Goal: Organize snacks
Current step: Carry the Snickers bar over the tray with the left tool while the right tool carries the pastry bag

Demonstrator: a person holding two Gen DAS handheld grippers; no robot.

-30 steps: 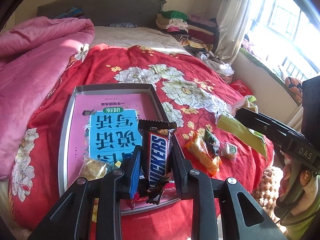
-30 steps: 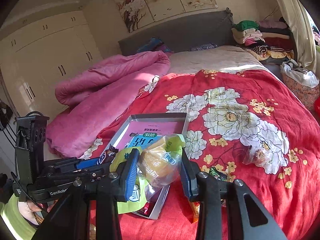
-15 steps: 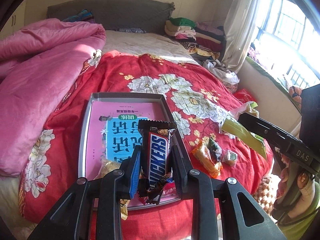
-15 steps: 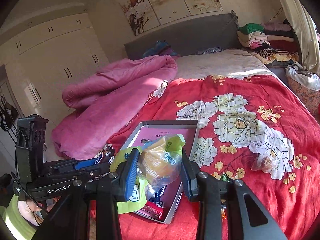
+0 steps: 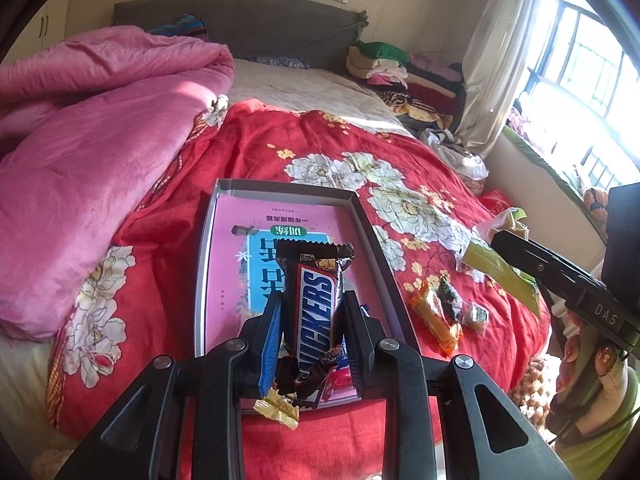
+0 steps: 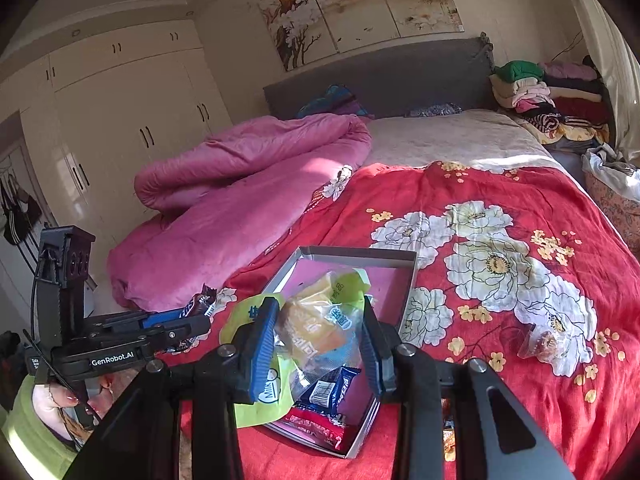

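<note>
My left gripper (image 5: 314, 304) is shut on a brown Snickers bar (image 5: 318, 292), held upright above the near end of a grey box (image 5: 203, 264). A pink book lies in the box, with a few wrapped snacks (image 6: 328, 390) at its near end. My right gripper (image 6: 318, 314) is shut on a bread bun in a clear and green packet (image 6: 316, 328), above the box's near corner (image 6: 406, 280). In the left wrist view the right gripper (image 5: 560, 276) reaches in from the right with the green packet (image 5: 496, 268). The left gripper (image 6: 176, 322) shows at the left of the right wrist view.
Loose snacks lie on the red flowered bedspread right of the box: an orange packet (image 5: 434, 316), a dark green one (image 5: 450, 298) and a small clear-wrapped one (image 6: 544, 340). A pink quilt (image 5: 92, 128) is heaped left. Folded clothes (image 5: 384, 64) sit by the headboard.
Both grippers have drawn back and risen a little from the box, which now looks smaller and farther off. Each keeps its snack.
</note>
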